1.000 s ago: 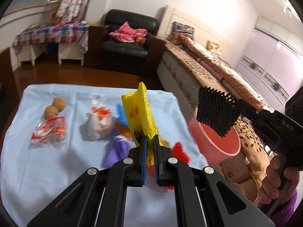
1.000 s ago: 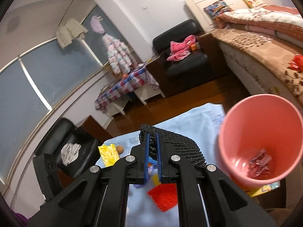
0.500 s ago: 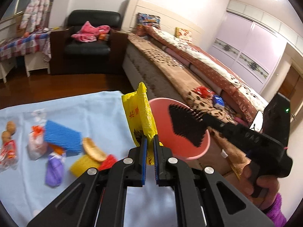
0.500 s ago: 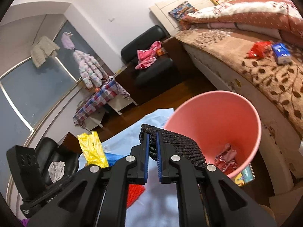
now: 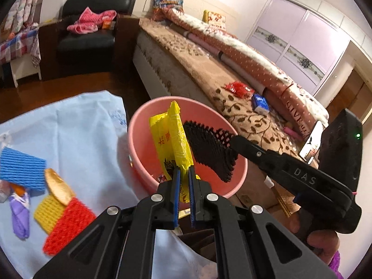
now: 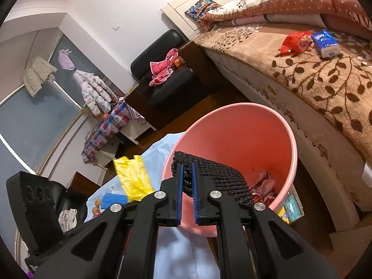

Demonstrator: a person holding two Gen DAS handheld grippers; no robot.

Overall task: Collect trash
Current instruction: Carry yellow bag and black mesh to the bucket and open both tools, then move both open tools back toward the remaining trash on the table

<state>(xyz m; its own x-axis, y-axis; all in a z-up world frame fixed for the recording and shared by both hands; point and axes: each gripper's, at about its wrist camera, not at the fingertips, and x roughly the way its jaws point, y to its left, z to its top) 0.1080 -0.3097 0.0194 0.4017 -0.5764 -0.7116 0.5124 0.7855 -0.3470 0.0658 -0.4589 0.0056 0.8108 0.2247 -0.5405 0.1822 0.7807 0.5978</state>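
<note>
My left gripper [image 5: 182,174] is shut on a yellow snack wrapper [image 5: 171,141] and holds it upright over the pink bin [image 5: 139,139]. My right gripper [image 6: 187,172] is shut on a black foam net [image 6: 218,181] and holds it over the bin's mouth [image 6: 286,125]. The net [image 5: 209,151] hangs just right of the wrapper in the left wrist view, and the wrapper [image 6: 133,176] also shows in the right wrist view. A crumpled red wrapper [image 6: 264,182] lies at the bin's bottom.
On the light blue cloth [image 5: 76,121] lie blue [image 5: 22,169], yellow [image 5: 47,211] and red [image 5: 68,226] foam nets, a peel [image 5: 58,186] and a purple wrapper [image 5: 21,214]. A bed [image 5: 209,69] with a red packet [image 5: 239,88] stands behind the bin.
Both grippers have moved right, from above the cloth to over the pink bin, each still holding its item. The bin has grown larger in both views.
</note>
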